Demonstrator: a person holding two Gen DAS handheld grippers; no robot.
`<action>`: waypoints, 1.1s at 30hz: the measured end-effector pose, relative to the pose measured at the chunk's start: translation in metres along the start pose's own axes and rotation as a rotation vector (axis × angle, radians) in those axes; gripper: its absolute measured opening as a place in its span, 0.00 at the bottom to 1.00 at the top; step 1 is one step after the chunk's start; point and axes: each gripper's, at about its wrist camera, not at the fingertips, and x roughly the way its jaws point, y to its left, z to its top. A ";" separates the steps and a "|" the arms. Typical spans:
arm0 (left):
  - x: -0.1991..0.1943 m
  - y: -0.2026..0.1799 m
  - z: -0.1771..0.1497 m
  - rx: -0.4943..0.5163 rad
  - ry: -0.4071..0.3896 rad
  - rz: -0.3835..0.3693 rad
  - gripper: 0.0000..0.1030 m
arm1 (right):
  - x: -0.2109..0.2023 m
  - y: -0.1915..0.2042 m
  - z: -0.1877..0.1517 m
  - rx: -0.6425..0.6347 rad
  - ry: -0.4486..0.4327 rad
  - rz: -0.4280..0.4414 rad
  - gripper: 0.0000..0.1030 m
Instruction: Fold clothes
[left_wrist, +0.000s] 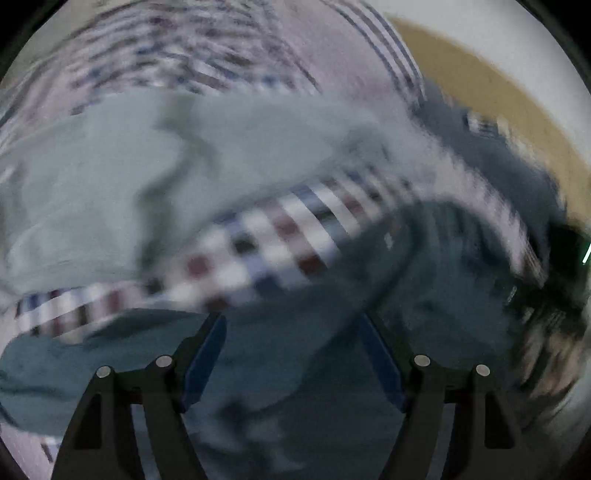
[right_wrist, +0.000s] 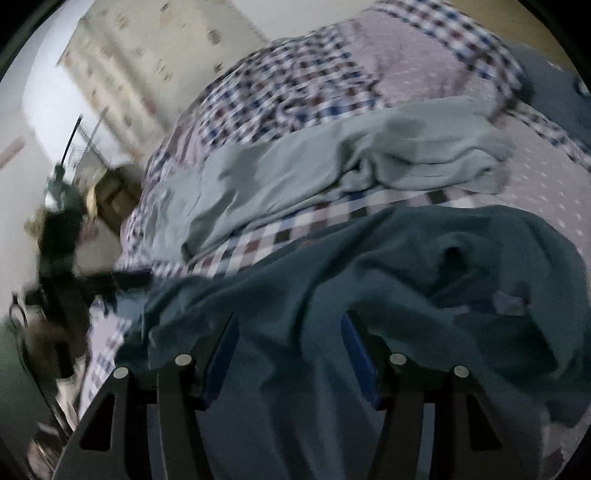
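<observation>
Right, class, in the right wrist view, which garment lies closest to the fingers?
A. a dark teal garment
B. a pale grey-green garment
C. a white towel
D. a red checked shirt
A: the dark teal garment lies bunched right at the fingers, while the pale grey-green garment lies farther off on the checked bedcover.

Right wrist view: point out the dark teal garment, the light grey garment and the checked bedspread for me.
dark teal garment (right_wrist: 369, 266), right wrist view, on its crumpled upper middle.
light grey garment (right_wrist: 314, 173), right wrist view, on its flat middle.
checked bedspread (right_wrist: 295, 85), right wrist view, on the rumpled checked part behind the grey garment.
</observation>
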 end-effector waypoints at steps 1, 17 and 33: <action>0.013 -0.015 0.001 0.042 0.032 0.016 0.76 | -0.004 -0.005 0.002 0.021 -0.009 0.000 0.60; -0.038 -0.120 -0.094 -0.034 -0.206 0.089 0.01 | -0.046 -0.029 0.018 0.070 -0.107 -0.002 0.60; -0.042 -0.075 -0.130 -0.402 -0.339 -0.246 0.81 | -0.016 0.032 0.022 -0.197 -0.050 -0.165 0.61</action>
